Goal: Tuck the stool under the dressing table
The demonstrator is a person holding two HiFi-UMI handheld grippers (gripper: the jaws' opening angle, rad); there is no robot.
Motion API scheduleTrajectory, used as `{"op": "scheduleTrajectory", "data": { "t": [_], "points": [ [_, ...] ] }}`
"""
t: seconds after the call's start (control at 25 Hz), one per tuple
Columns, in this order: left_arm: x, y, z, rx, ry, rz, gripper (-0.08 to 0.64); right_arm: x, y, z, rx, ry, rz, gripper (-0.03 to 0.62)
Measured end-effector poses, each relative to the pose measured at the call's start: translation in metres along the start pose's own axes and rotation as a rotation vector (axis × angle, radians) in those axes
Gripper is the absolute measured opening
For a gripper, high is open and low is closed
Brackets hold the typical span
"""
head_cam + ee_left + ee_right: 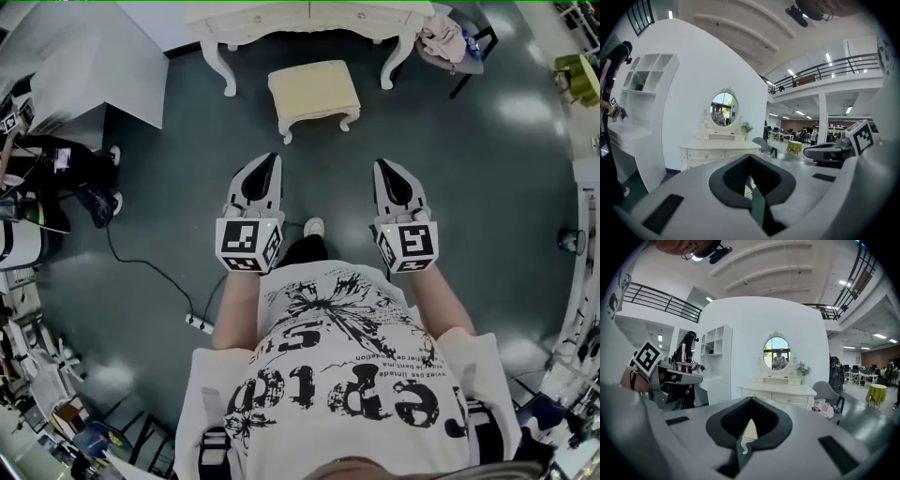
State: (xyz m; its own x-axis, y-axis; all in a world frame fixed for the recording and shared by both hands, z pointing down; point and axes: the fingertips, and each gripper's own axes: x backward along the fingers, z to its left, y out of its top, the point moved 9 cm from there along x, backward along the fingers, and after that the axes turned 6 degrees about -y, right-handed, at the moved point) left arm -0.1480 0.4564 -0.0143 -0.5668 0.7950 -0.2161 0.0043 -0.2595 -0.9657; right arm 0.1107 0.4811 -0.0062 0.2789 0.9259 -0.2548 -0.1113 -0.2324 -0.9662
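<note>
Claw state: left claw [271,159] pressed together with nothing between its halves; right claw [383,165] the same. In the left gripper view the left claw [750,156] shows only a narrow seam with a small window above it. The right gripper view gives the same picture for the right claw [751,400]. Both are held side by side at mid-frame in the head view, apart from each other and pointing toward the furniture.

Cream cushioned stool with curved white legs [312,92]: upper centre of the head view, standing upright on the dark grey glossy floor [169,216]. It sits in front of the knee gap of the white carved dressing table [281,15] and is not under the top surface. It is well apart from both claws. A sliver of the stool [750,430] shows through the window of the right claw.

Dressing table [719,152] stands against a curved white wall [689,93] and carries an oval mirror [724,108] in an ornate frame.

Grey chair [452,58] at upper right of the head view, just beside the table end, with a pink cloth [441,39] lying on it.

White power strip with black cable [197,323] on the floor, lower left of centre.
</note>
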Motion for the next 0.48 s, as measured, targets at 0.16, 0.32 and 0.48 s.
{"op": "scheduleTrajectory", "data": {
  "t": [0.16,0.32,0.48],
  "points": [
    [-0.037,0.008,0.05,-0.002,0.009,0.03,0.02,-0.063,0.006,-0.009,0.025,-0.019,0.031,0.017],
    [-0.068,-0.005,0.083,0.047,0.006,0.068,0.02,-0.115,0.001,-0.016,0.05,-0.007,0.062,0.017],
    [-0.112,-0.03,0.102,0.072,0.007,0.106,0.021,-0.17,-0.018,-0.028,0.064,0.05,0.096,0.017]
  ]
}}
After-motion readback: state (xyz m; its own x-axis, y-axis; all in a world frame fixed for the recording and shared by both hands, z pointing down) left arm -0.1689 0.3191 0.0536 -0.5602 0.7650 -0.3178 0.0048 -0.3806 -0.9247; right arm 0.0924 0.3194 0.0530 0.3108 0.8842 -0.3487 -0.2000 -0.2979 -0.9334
